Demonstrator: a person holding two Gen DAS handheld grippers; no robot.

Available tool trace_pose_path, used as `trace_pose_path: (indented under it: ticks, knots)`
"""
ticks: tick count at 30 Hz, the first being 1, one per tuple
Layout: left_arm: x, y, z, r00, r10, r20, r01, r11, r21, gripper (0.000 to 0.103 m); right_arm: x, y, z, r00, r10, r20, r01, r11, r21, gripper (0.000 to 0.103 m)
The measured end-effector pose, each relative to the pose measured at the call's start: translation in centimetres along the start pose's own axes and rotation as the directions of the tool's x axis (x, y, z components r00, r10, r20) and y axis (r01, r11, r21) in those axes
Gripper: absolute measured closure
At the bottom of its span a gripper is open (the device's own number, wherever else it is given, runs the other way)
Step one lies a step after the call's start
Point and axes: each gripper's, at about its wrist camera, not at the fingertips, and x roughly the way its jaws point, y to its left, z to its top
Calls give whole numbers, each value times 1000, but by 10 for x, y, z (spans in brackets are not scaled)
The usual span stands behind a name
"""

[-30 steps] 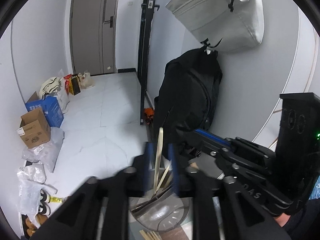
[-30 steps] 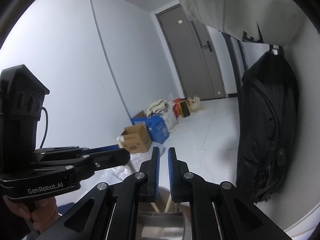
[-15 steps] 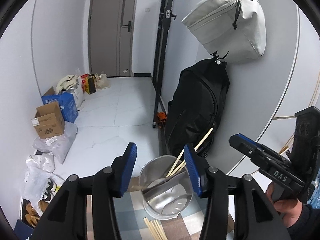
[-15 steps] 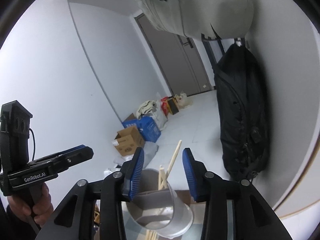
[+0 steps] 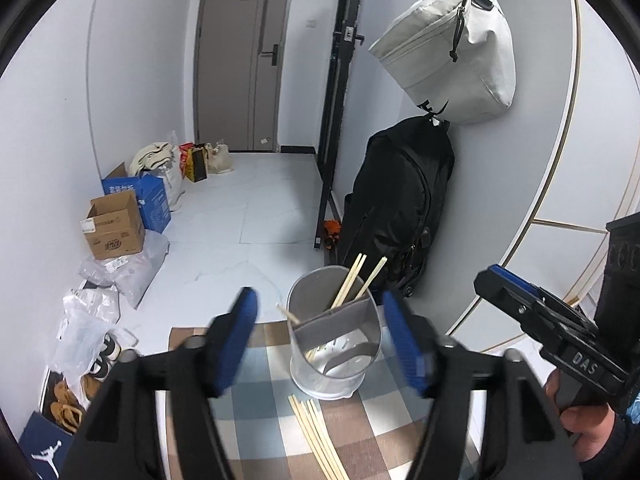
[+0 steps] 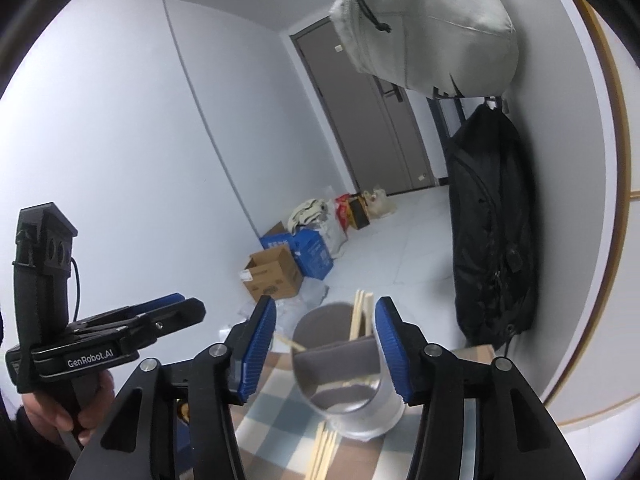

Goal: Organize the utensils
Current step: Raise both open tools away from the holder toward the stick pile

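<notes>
A metal utensil holder (image 5: 335, 334) with a grey divider stands on a checked tablecloth (image 5: 260, 384). Wooden chopsticks (image 5: 352, 280) lean inside it. Several more chopsticks (image 5: 316, 436) lie on the cloth in front of it. My left gripper (image 5: 326, 340) is open and empty, its jaws either side of the holder in view, nearer the camera. My right gripper (image 6: 324, 350) is open and empty, also framing the holder (image 6: 348, 384). The loose chopsticks (image 6: 322, 454) show below it. The right gripper shows at the right of the left wrist view (image 5: 520, 300).
A black backpack (image 5: 396, 200) and a pale bag (image 5: 448, 52) hang on the wall behind the table. Cardboard boxes (image 5: 116, 224), plastic bags and shoes lie on the floor at left. The table's far edge is just behind the holder.
Both grippers have opened from shut and drawn back from the holder. The chopsticks the left one held now stand in the holder.
</notes>
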Motion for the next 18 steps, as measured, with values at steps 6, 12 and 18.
trace_pose_path:
  ticks: [6,12,18]
  knots:
    - [-4,7,-28,1000,31,-1,-31,999,-38,38,-7,9,-28,999,1,-46,-1,1000,3,32]
    - [10,18,-68,996,66,-56,-71,993,-97,28,-1,8,-67,991,-17,-131,20,1000,19,24]
    - [29,31,-104,987,77,-138,-94,988,-120,28,16,4,-106,968,-52,-247,59,998,20,24]
